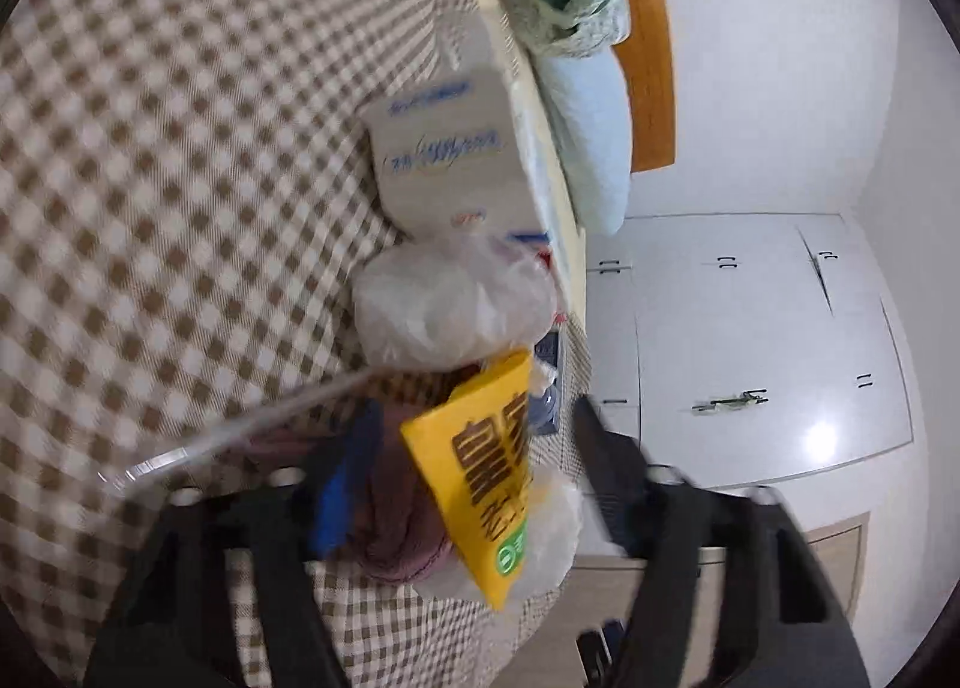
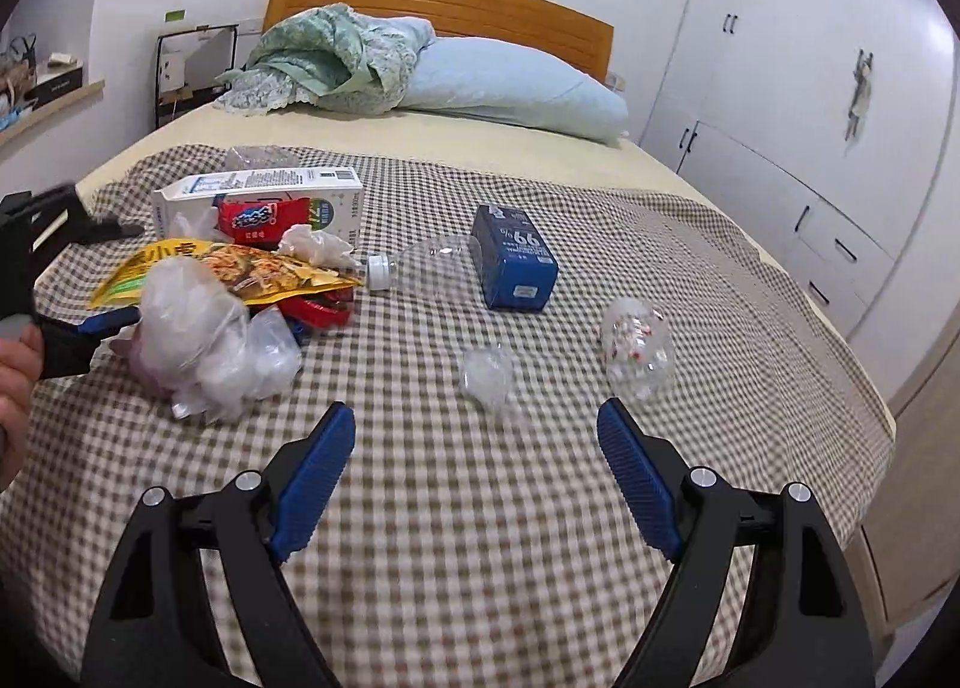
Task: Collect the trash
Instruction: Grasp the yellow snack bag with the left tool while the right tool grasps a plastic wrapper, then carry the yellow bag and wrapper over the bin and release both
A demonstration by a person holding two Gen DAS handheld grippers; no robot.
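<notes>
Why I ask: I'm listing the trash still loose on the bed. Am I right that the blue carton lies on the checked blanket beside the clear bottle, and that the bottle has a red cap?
Not quite. The clear bottle has a white cap, not red, as the right wrist view shows. The rest holds: the blue carton lies on the checked blanket beside it.

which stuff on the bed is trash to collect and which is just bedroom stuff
Trash to collect:
- yellow snack packet
- white milk carton
- blue carton
- clear plastic bottle
- crumpled plastic bags
- clear plastic wad
- crushed clear cup
- red wrapper

Just lying about:
- blue pillow
- green blanket
- checked bedspread
- wardrobe
</notes>
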